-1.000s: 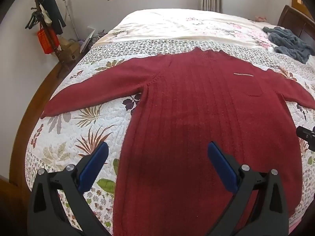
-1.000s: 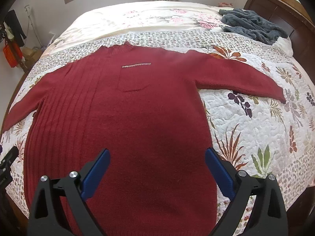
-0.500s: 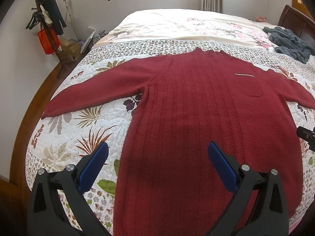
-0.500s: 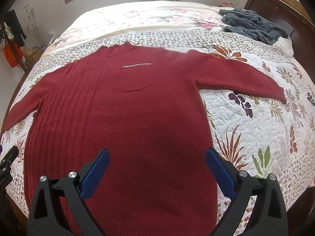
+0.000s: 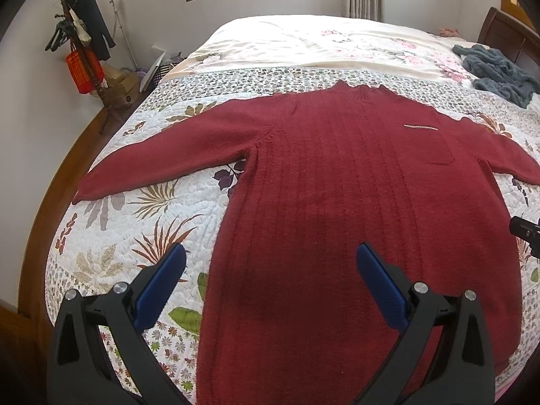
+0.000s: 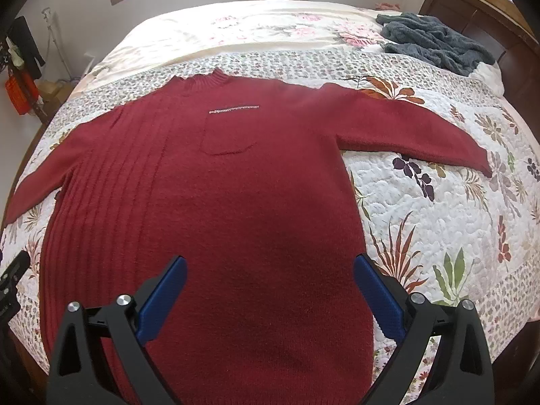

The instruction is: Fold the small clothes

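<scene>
the red sweater (image 5: 354, 209) lies flat and face up on the bed (image 5: 111, 236), sleeves spread to both sides, its lower body just ahead of and beneath both grippers. the left gripper (image 5: 270, 263) hovers above the hem, jaws wide apart, holding nothing. the right gripper (image 6: 270, 273) does likewise. a grey garment (image 6: 435, 40) lies far ahead to the right.

Left gripper (image 5: 270, 263), jaws apart, above flat red sweater (image 5: 354, 185)

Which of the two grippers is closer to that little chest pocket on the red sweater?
Right. The right gripper hangs just below the pocket; the left gripper sits further off toward the other sleeve.
</scene>
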The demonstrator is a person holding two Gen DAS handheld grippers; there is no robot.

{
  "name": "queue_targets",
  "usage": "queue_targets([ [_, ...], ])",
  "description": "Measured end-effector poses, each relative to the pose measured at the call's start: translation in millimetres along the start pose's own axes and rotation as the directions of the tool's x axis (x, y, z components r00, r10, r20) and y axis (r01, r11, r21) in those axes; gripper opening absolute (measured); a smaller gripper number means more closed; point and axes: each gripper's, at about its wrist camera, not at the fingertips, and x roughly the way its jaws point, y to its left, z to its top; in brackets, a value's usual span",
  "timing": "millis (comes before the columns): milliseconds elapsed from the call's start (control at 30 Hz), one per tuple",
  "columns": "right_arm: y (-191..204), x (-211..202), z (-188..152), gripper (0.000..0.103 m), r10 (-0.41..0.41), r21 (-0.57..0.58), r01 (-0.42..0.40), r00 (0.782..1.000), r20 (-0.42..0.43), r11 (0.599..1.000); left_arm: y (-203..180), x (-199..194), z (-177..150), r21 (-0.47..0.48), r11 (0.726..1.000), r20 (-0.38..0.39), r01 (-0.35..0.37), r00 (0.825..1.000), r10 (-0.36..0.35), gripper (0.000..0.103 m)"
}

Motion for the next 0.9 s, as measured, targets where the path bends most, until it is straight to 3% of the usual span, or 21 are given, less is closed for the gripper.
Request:
queue_targets([
  [900,-2.9,0.4,-2.5,0.099,0.003,0.004,-0.003,1.0,0.003,1.0,1.6,-0.8,-2.9,0.001,1.0,0.009,-0.014,1.0,0.014,0.1],
])
